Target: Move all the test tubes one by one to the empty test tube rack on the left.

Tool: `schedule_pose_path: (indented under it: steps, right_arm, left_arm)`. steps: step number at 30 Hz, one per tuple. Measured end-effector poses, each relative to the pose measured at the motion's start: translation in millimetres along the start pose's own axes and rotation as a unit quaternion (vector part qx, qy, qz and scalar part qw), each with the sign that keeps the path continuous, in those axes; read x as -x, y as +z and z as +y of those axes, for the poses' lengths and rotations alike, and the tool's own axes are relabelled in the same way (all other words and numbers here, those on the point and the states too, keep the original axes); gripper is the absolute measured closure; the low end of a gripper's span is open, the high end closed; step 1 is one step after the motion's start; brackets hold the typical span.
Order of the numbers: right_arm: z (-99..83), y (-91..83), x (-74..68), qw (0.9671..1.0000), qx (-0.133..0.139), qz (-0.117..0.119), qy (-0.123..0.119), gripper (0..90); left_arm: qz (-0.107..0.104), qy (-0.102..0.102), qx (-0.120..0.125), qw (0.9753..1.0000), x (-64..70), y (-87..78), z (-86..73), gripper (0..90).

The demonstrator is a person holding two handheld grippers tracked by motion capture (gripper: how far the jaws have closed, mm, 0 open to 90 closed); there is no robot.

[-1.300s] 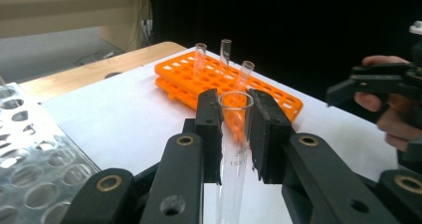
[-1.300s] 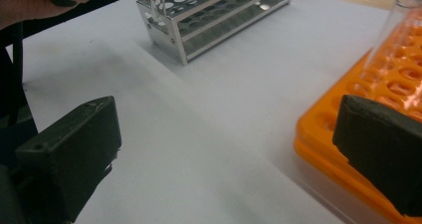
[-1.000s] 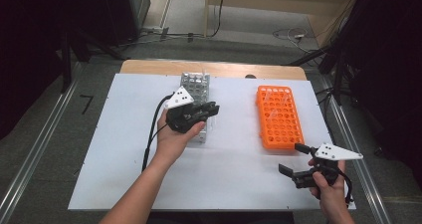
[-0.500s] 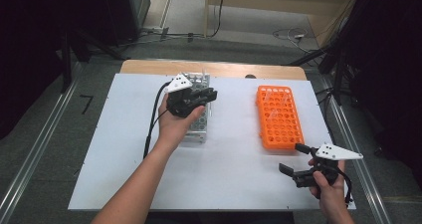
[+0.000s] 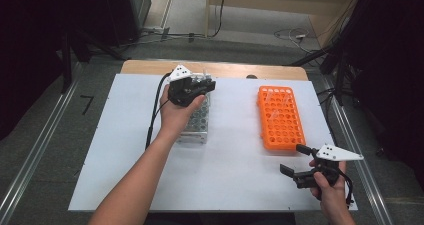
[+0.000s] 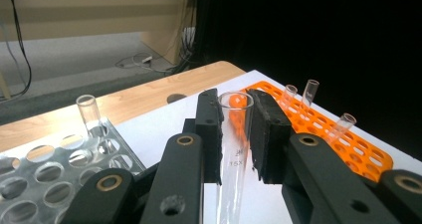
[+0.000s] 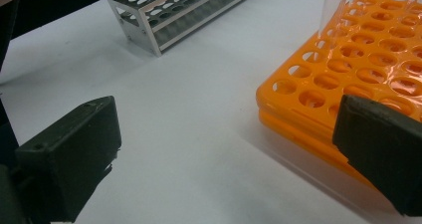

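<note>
My left gripper (image 5: 204, 85) hovers over the far end of a clear metal-framed tube rack (image 5: 197, 125). In the left gripper view its jaws (image 6: 234, 122) are shut on a clear test tube (image 6: 230, 184), which stands nearly upright between the pads. One more clear tube (image 6: 89, 114) stands in the far corner of that rack (image 6: 45, 174). An orange rack (image 5: 280, 117) lies to the right, and three clear tubes (image 6: 308, 92) lean in its far end. My right gripper (image 5: 292, 158) is open near the table's front right, just in front of the orange rack (image 7: 358, 69).
The white table top (image 5: 235, 175) has bare room between the two racks and along the front. A wooden strip (image 5: 225, 69) runs along its far edge. The metal rack (image 7: 174, 15) sits beyond the right gripper's wide-spread jaws. Cables lie on the floor behind.
My left gripper has moved away from the person along the metal rack to its far end. The right gripper has stayed where it was, still open.
</note>
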State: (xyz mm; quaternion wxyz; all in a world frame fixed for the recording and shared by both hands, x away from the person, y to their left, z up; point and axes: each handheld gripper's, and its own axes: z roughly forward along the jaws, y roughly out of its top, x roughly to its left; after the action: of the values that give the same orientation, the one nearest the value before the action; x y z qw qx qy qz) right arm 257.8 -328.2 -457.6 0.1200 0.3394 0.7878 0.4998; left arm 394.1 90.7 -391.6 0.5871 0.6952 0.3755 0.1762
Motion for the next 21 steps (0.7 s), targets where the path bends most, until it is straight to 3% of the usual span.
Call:
schedule_pose_path:
  steps: [5, 21]
  right_arm:
    - [-0.1, 1.0, -0.3, 1.0, -0.003, -0.001, 0.0, 0.0]
    - [-0.3, 0.8, 2.1, 0.9999, -0.008, -0.003, 0.015, 0.0]
  left_arm:
    - [0.015, 0.013, -0.002, 0.9998, -7.5, 6.9, 5.2, 76.2]
    - [0.044, -0.016, 0.006, 0.9989, -35.7, 22.4, 16.3, 76.2]
